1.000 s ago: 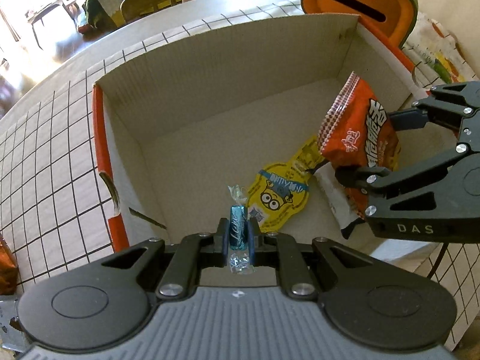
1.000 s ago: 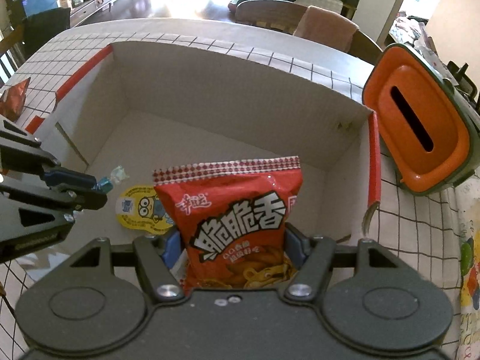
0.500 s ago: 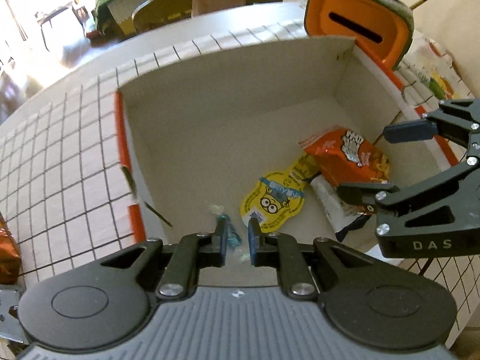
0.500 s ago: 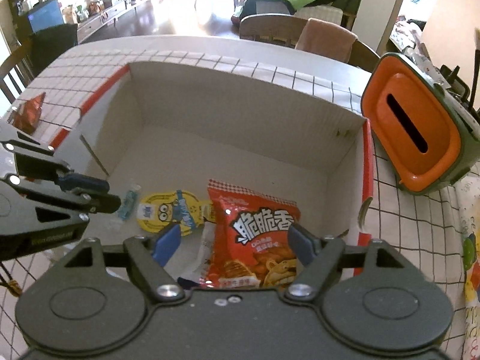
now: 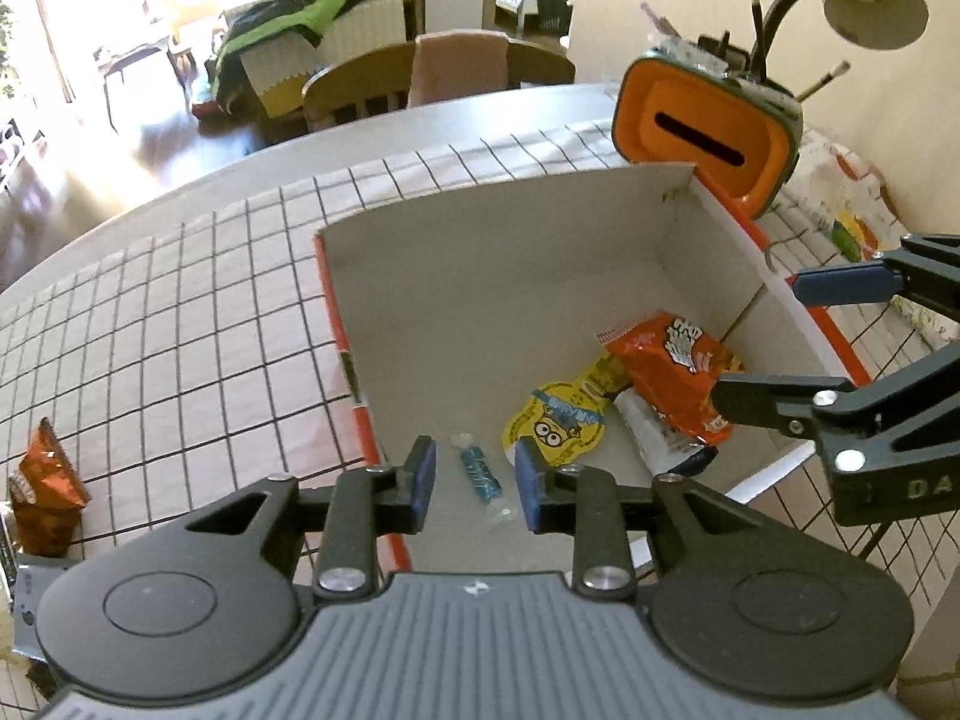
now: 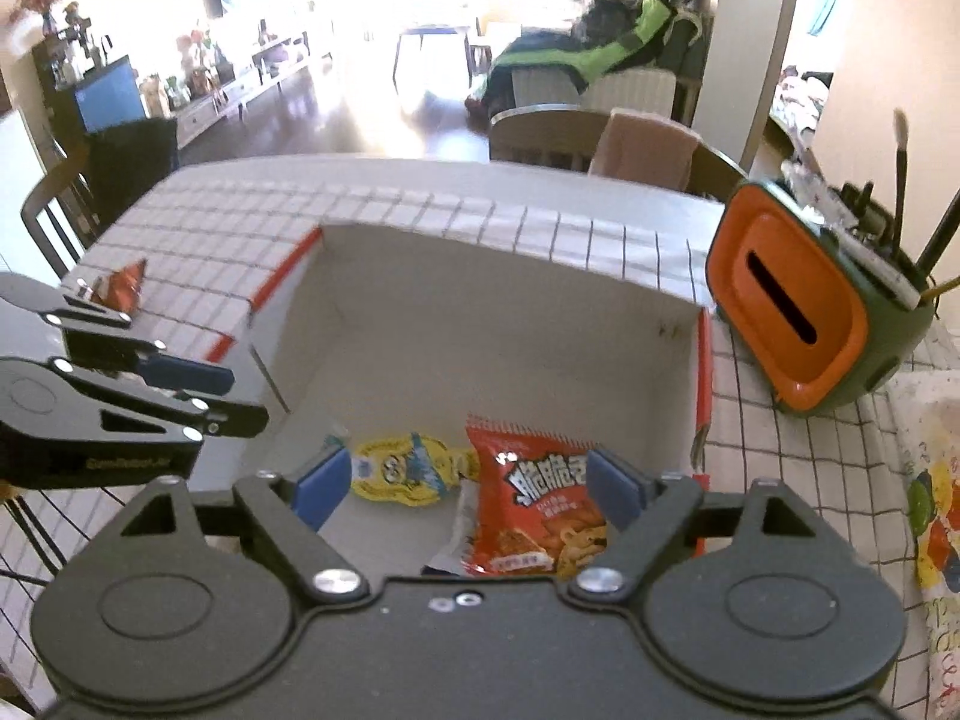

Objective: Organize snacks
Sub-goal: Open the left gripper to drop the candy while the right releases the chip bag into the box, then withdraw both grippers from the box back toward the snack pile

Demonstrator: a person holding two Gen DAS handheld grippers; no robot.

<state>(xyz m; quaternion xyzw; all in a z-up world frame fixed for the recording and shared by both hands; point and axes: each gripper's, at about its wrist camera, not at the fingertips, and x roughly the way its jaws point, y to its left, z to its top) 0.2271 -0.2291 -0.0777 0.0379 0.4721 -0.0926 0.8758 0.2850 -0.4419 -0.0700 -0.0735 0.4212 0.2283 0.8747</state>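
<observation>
The left gripper (image 5: 474,483) and right gripper (image 6: 465,489) are spread wide and empty; snacks are collected in the box (image 5: 480,276) for storage.

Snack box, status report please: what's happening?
Both grippers, left and right, jaws open, empty. Blue candy, red chip bag in box. Nothing blocking.

An orange-faced holder (image 6: 792,306) with brushes stands at the far right on the grid-patterned tabletop (image 5: 180,312); wooden chairs (image 5: 360,90) stand beyond; a lamp (image 5: 873,0) hangs above.
</observation>
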